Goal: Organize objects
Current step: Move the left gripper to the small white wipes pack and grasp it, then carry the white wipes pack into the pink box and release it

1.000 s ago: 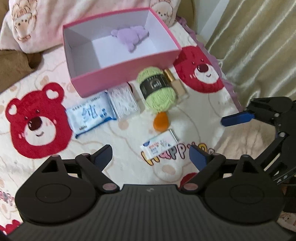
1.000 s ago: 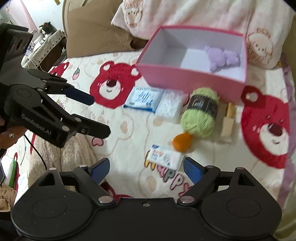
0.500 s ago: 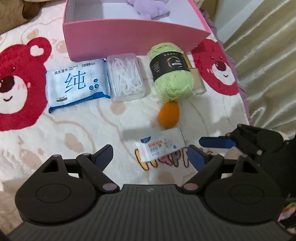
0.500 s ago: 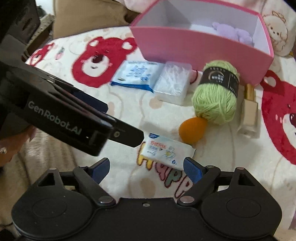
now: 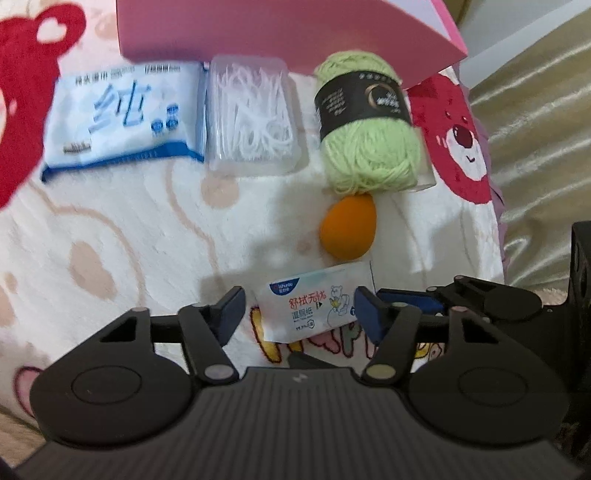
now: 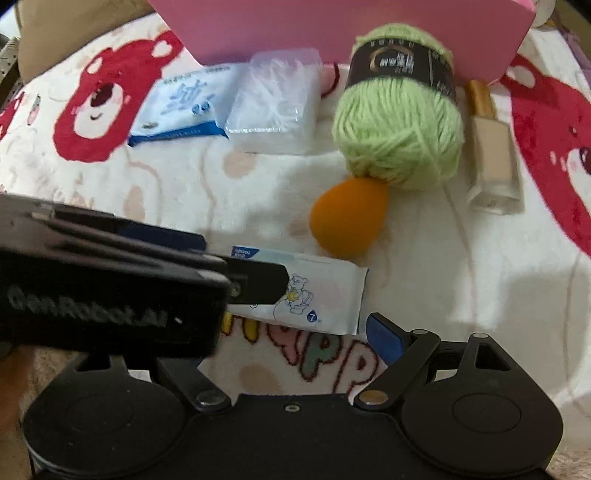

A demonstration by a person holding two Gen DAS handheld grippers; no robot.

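Observation:
A small white wipes packet [image 5: 314, 301] lies on the bear blanket between the open jaws of my left gripper [image 5: 299, 314]; the pads stand on either side of it. In the right wrist view the packet [image 6: 317, 295] is partly covered by the left gripper. My right gripper [image 6: 291, 332] is open just behind the packet; its left finger is hidden by the left gripper. Beyond lie an orange sponge egg [image 5: 348, 226], green yarn [image 5: 369, 129], a clear box of white picks [image 5: 253, 114], a blue-and-white tissue pack [image 5: 122, 114] and a pink box [image 5: 288, 29].
A glass bottle with a gold cap [image 6: 489, 147] lies right of the yarn. The blanket [image 5: 110, 240] with red bears covers the bed. A beige curtain [image 5: 535, 129] hangs to the right.
Both grippers have moved forward and down toward the small wipes packet. The left gripper now straddles it. The pink box has slid to the top edge of both views.

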